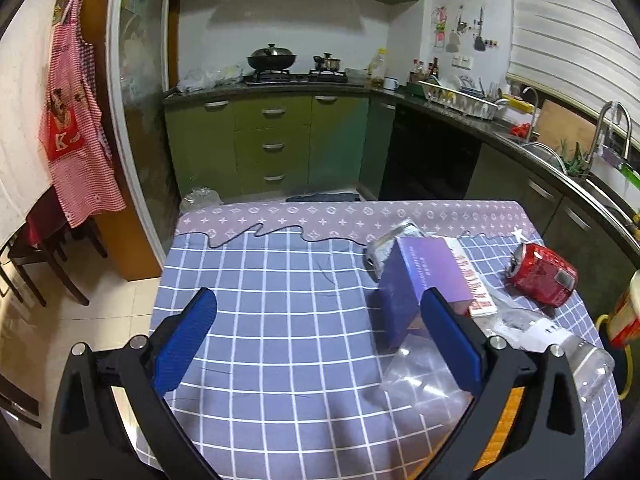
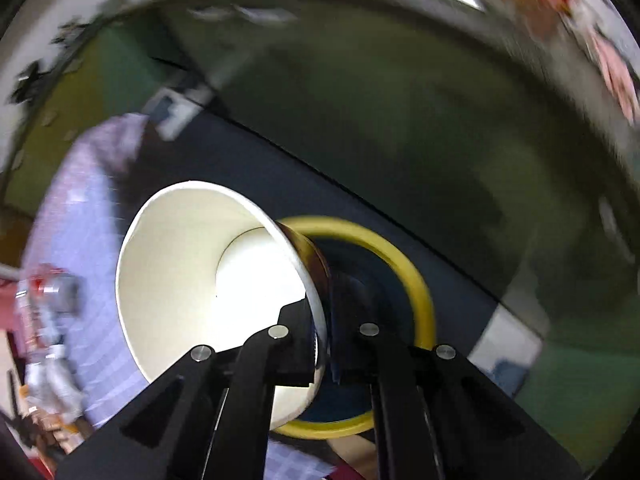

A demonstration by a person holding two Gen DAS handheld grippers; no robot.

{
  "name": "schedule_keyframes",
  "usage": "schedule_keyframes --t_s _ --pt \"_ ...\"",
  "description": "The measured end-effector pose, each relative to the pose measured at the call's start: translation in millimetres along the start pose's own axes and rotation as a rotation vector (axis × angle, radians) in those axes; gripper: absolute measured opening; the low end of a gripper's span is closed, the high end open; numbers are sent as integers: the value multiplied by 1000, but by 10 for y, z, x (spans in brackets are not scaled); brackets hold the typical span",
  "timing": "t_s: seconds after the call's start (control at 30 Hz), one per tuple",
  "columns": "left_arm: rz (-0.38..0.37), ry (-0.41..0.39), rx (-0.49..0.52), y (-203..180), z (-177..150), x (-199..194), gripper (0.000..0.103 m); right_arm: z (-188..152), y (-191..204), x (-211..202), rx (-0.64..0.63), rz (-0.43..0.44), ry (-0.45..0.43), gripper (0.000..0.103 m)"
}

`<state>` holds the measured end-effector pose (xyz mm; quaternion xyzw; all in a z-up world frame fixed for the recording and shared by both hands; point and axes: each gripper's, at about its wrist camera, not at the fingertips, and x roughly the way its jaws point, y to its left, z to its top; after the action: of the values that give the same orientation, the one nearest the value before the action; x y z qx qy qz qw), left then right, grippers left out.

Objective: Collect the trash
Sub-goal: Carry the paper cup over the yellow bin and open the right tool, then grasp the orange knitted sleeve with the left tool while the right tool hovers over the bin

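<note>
matt woven cloth [image 1: 280, 300] in a blue check over the tabletop, lightly creased. dented glossy metal on the red can [image 1: 542, 274]; satin purple card on the box [image 1: 424, 280]; clear, shiny plastic on the bottle [image 1: 580, 360]. ribbed blue rubbery pads [image 1: 188, 340] and matt black plastic with bright metal pins on the left tool [image 1: 320, 328]. smooth white paper inside the cup [image 2: 192, 280], pinched in the right tool [image 2: 326, 344]; smooth yellow plastic on the bin rim [image 2: 416, 280].

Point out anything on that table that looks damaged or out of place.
The red can is crushed and lies on its side near the table's far right corner. Beside it, a purple box, a clear plastic bottle and wrappers lie jumbled together on the checked tablecloth.
</note>
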<state>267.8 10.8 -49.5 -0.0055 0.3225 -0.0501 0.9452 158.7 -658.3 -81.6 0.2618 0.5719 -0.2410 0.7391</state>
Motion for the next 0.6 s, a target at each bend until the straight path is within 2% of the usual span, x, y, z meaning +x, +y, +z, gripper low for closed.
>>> schedule_keyframes --t_s 0.2,0.27,0.33,0.43,0.6 --pt "-14 -1 20 -76 -12 2 97 -50 -305 767 53 -65 84 7" --pt "-21 -2 20 -80 -13 3 97 -28 -321 906 62 -69 98 14" --pt "-27 2 21 -85 -14 15 97 -13 -345 947 67 -66 99 16" --pt "-33 8 24 -99 -26 23 97 36 -319 865 50 -81 77 27" --pt "-50 -5 37 -129 -22 -23 97 -21 -293 667 31 -65 31 27"
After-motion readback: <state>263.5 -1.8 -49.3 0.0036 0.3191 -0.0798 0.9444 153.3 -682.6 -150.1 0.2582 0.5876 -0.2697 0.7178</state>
